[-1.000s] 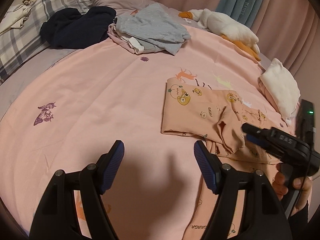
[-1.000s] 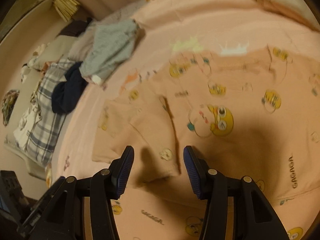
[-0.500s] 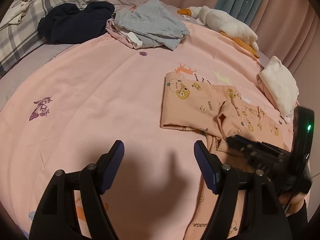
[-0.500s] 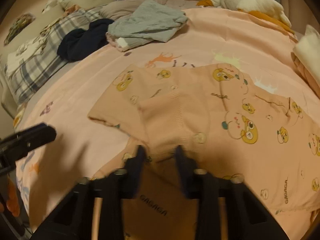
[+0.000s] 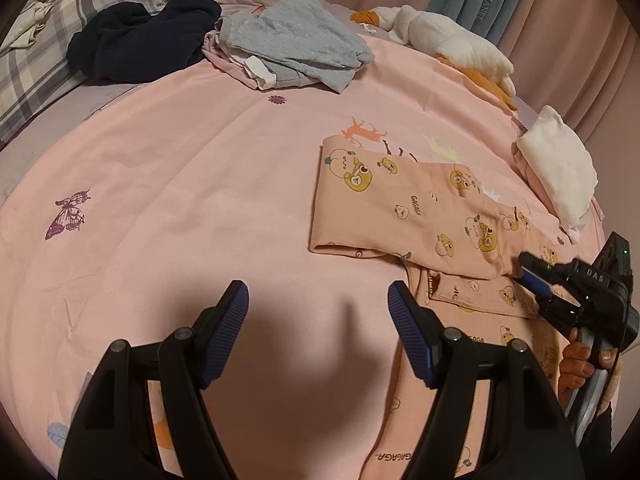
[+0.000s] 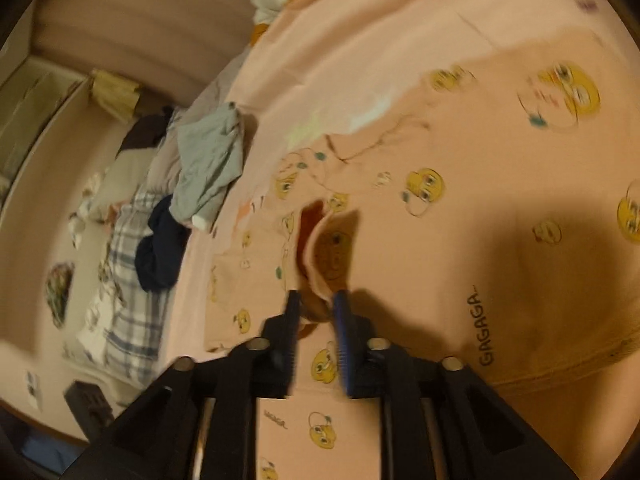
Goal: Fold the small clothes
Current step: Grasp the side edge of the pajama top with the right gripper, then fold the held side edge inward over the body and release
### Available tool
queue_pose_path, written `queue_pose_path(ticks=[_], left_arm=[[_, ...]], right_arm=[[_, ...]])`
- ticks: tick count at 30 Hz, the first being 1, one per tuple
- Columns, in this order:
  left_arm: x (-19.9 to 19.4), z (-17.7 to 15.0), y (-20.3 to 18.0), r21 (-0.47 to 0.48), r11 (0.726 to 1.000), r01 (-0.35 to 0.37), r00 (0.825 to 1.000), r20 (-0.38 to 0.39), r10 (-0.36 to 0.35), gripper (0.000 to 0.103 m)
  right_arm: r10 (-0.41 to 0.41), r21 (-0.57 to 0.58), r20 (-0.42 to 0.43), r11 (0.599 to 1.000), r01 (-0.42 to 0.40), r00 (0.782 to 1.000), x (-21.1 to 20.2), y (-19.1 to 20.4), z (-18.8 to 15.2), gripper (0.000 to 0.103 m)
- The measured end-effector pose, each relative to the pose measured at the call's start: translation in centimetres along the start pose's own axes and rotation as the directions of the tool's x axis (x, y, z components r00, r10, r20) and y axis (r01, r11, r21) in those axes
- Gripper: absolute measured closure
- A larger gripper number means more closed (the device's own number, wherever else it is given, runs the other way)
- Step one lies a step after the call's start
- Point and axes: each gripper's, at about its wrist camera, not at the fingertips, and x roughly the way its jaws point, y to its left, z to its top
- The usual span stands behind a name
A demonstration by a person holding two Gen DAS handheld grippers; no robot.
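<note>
pink top (image 5: 420, 216) lay right of centre on bed (image 5: 180, 168), sleeve part folded over | R gripper (image 6: 316, 300) narrow, jaws just reopened a bit, cuff between | L gripper (image 5: 318, 308) wide, empty | clothes pile (image 5: 288, 44) far, unfolded | est. early stage

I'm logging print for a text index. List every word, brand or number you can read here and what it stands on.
"GAGAGA": printed repeatedly on the pink garment, clearest in the right wrist view.
"DAS": on the right gripper; any further letters are hidden.
"HANEL": down the blue curtain; reading uncertain.
A second word higher on the curtain is cut off, unreadable.
No numbers are readable.
</note>
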Motion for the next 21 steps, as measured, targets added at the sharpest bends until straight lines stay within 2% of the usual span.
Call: queue_pose_path(ticks=[1, 4, 8, 9, 10, 11, 16, 21], left_arm=[[0.0, 0.0, -0.1, 0.003, 1.0, -0.003, 1.0, -0.001, 0.003, 0.031], [0.1, 0.0, -0.2, 0.009, 1.0, -0.011, 1.0, -0.003, 0.011, 0.031], [0.2, 0.0, -0.1, 0.006, 1.0, -0.02, 1.0, -0.009, 0.02, 0.031], [0.1, 0.0, -0.1, 0.003, 1.0, -0.019, 1.0, -0.009, 0.019, 0.031], [0.0, 0.0, -0.2, 0.002, 1.0, -0.018, 1.0, -0.007, 0.018, 0.031], [-0.1, 0.0, -0.2, 0.003, 1.0, -0.019, 1.0, -0.004, 0.019, 0.031], [-0.7, 0.2, -0.4, 0.016, 0.999, -0.028, 1.0, 0.009, 0.028, 0.031], [-1.0, 0.6, -1.3, 0.027, 1.0, -0.012, 1.0, 0.021, 0.011, 0.031]], right_arm=[[0.015, 0.017, 0.006, 1.0, -0.015, 1.0, -0.1, -0.1, 0.0, 0.069], [0.04, 0.06, 0.023, 0.997, -0.041, 0.999, 0.1, -0.2, 0.6, 0.068], [-0.052, -0.029, -0.019, 0.998, 0.052, 0.998, 1.7, 1.3, 1.0, 0.069], [-0.083, -0.066, -0.026, 0.995, 0.081, 0.996, 2.0, 1.9, 1.0, 0.075], [-0.106, -0.095, -0.03, 0.99, 0.103, 0.994, 2.1, 2.4, 1.0, 0.093], [-0.12, -0.109, -0.023, 0.987, 0.117, 0.992, 1.8, 2.8, 1.2, 0.096], [-0.028, -0.175, 0.108, 0.984, 0.047, 0.994, -3.6, 5.5, 2.5, 0.097], [-0.012, -0.213, 0.222, 0.975, 0.06, 0.975, -9.7, 6.2, 4.3, 0.097]])
